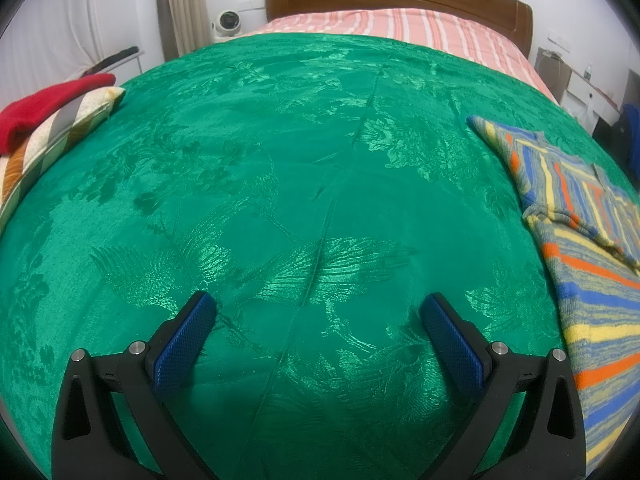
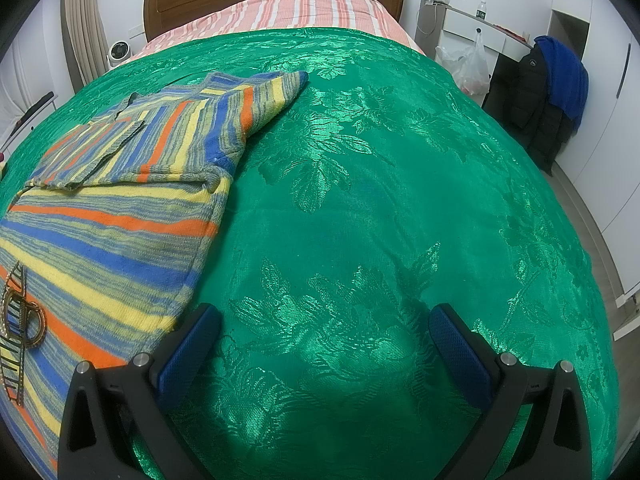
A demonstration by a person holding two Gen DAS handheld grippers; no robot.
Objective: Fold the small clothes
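One bed (image 1: 400, 0) with a dark wooden headboard fills both views, and a single green brocade cover (image 1: 280, 200) lies over most of it, leaving a band of pink-striped sheet (image 1: 400, 28) bare by the headboard. On the cover lies one small striped sweater (image 2: 120, 200), knitted in blue, orange, yellow and grey, spread flat with one sleeve folded across the chest and the other reaching out toward the headboard; in the left wrist view it sits at the far right edge, and in the right wrist view it fills the left side, its hem edge just beside the left finger of the right tongs (image 2: 324, 344). At the bed's left edge one striped pillow (image 1: 52, 136) carries one red garment (image 1: 48, 100) on top. One white plastic bag (image 2: 468, 64) hangs by the desk (image 2: 472, 28) at the wall; what it holds cannot be told. One dark jacket (image 2: 536, 100) with one blue cloth (image 2: 568, 76) draped over it stands near that. The left tongs (image 1: 316, 320) hang above bare cover, spread wide and gripping nothing. The right tongs are likewise spread wide with nothing between the blue pads.
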